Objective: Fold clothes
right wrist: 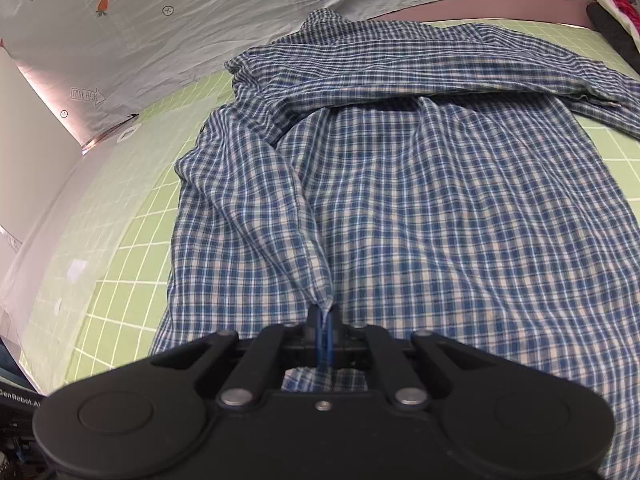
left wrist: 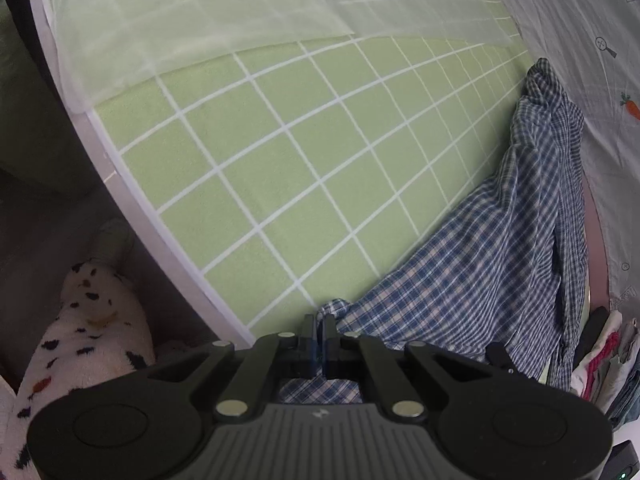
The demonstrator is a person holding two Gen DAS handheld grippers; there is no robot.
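The checked shirt (right wrist: 400, 208) lies spread on the green grid mat (left wrist: 280, 168) that covers the counter. The left tongs (left wrist: 319, 326) are clamped on a bunched corner of the shirt near the mat's white edge. The right tongs (right wrist: 325, 320) pinch a raised fold of the shirt. A pale printed sheet (right wrist: 160, 20) lies along the shirt's far side.

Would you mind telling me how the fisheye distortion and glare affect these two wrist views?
Left wrist view: the straight lines of the green grid mat bow outward, and a pale washed-out band covers its far part. Right wrist view: the plaid shirt is sharp at centre, the mat's grid curves at left, and the corners vignette dark.
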